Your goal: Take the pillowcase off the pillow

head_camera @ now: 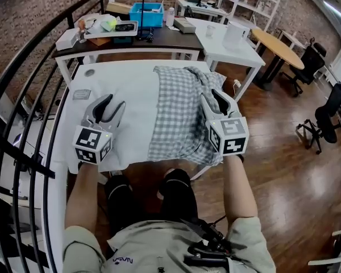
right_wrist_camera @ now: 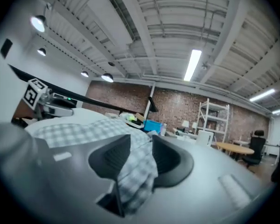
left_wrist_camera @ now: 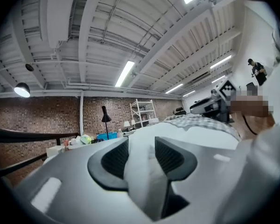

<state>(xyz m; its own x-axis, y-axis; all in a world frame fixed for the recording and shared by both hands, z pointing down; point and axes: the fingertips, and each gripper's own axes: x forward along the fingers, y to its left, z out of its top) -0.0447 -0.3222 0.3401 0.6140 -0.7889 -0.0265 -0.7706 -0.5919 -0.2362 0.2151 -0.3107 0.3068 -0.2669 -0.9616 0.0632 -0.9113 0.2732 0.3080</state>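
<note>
Pillowcase (head_camera: 179,118) half off: left tongs (head_camera: 115,102) part-open around a pillow (head_camera: 139,112) fold, right tongs (head_camera: 215,98) part-open around checked cloth. Next, likely: regrip, pull apart.

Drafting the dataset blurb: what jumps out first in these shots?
The checked pillowcase stands out first, bunched over the right half of the white pillow in the middle of the head view. A gripper sits at each side. The left gripper has white pillow cloth between its parted jaws, and the right gripper has checked cloth between its own.
</note>
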